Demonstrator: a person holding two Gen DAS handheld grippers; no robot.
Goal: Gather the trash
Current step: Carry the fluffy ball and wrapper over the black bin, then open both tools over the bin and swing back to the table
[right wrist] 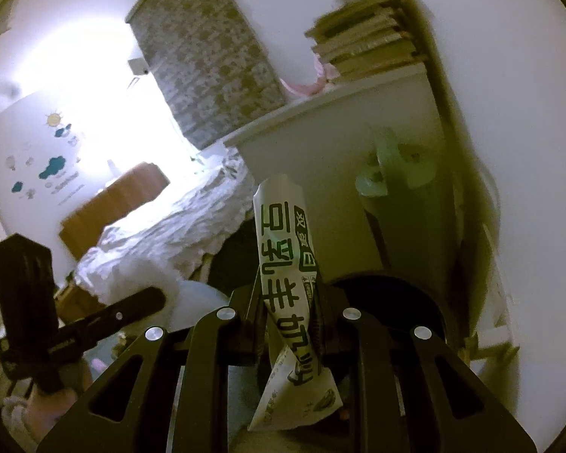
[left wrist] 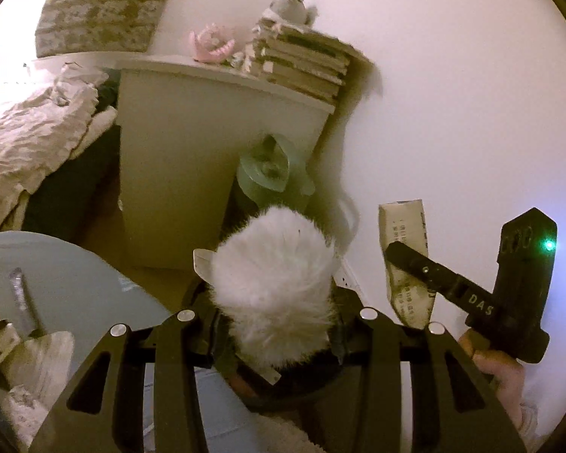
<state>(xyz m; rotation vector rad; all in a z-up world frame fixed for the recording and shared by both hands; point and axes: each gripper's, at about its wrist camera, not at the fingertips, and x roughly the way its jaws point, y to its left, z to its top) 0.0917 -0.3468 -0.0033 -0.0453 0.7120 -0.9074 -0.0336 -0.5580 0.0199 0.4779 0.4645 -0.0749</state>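
Item: white fluffy fur-like wad (left wrist: 275, 283), soft and light, we judged; best pinched mid-bulk | Held between the narrowed jaws of our left hand-held gripper (left wrist: 279, 324) | Item: flattened white paper carton with green print (right wrist: 286, 264), light, crushable | Clamped at its middle by our right hand-held gripper (right wrist: 288, 313), both ends protruding.

Right hand-held gripper (right wrist: 287, 324) w/ black fingers is clamped on a crumpled white paper wrapper w/ green print (right wrist: 283, 253), standing upright btwn them. Behind: white cabinet (right wrist: 320, 143) w/ stacked books (right wrist: 366, 45), rumpled white bed (right wrist: 162, 234) at left. Left hand-held gripper (right wrist: 139, 304) shows lower left.
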